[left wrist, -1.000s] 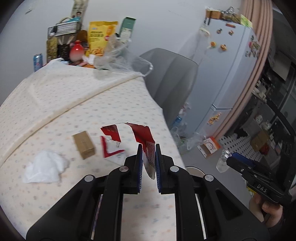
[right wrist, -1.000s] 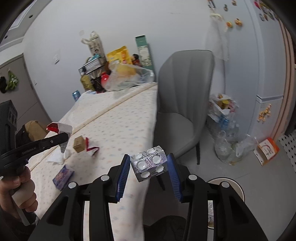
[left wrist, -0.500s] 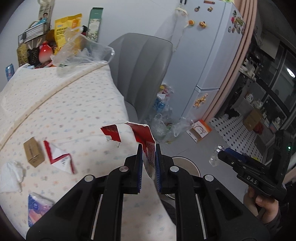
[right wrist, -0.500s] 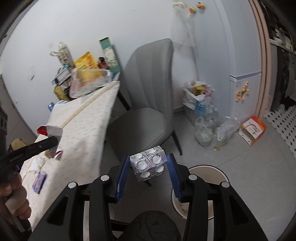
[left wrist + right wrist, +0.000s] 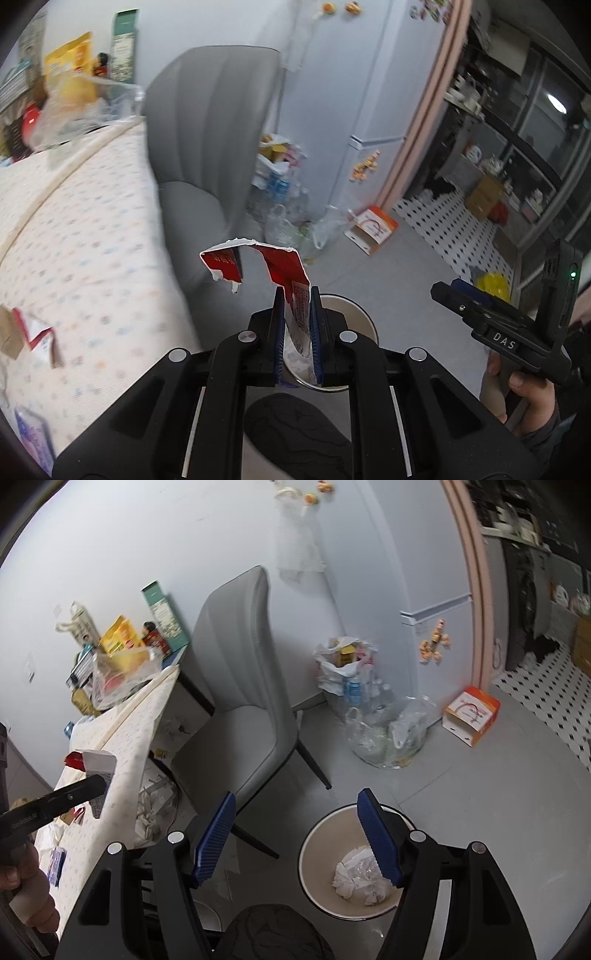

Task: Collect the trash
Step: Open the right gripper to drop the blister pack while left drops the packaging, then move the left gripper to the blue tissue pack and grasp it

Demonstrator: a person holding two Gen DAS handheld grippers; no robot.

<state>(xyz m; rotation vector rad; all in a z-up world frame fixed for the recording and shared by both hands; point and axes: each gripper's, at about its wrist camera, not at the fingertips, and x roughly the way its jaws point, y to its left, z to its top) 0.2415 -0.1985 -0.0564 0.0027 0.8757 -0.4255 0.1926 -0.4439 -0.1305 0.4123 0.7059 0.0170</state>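
Note:
My left gripper (image 5: 297, 332) is shut on a torn red and white carton piece (image 5: 282, 267), which sticks up from its jaws over the round white waste bin (image 5: 364, 315) on the floor. The right wrist view catches the same gripper (image 5: 99, 786) and carton piece (image 5: 94, 764) at the left, beside the table edge. My right gripper (image 5: 297, 794) hangs just above the waste bin (image 5: 314, 853); its jaws are opening and nothing is between them. Crumpled white paper (image 5: 354, 880) lies in the bin. The right gripper (image 5: 456, 291) also shows at the right of the left wrist view.
A grey chair (image 5: 251, 664) stands between the cloth-covered table (image 5: 74, 229) and the bin. More scraps (image 5: 37, 338) and a blue packet (image 5: 29, 432) lie on the table. Bags of bottles (image 5: 384, 731) and an orange box (image 5: 472, 712) sit by the fridge.
Both grippers swung from the table toward the floor bin. The right jaws spread apart and the blister pack they held is gone from between them. The left still grips the carton piece.

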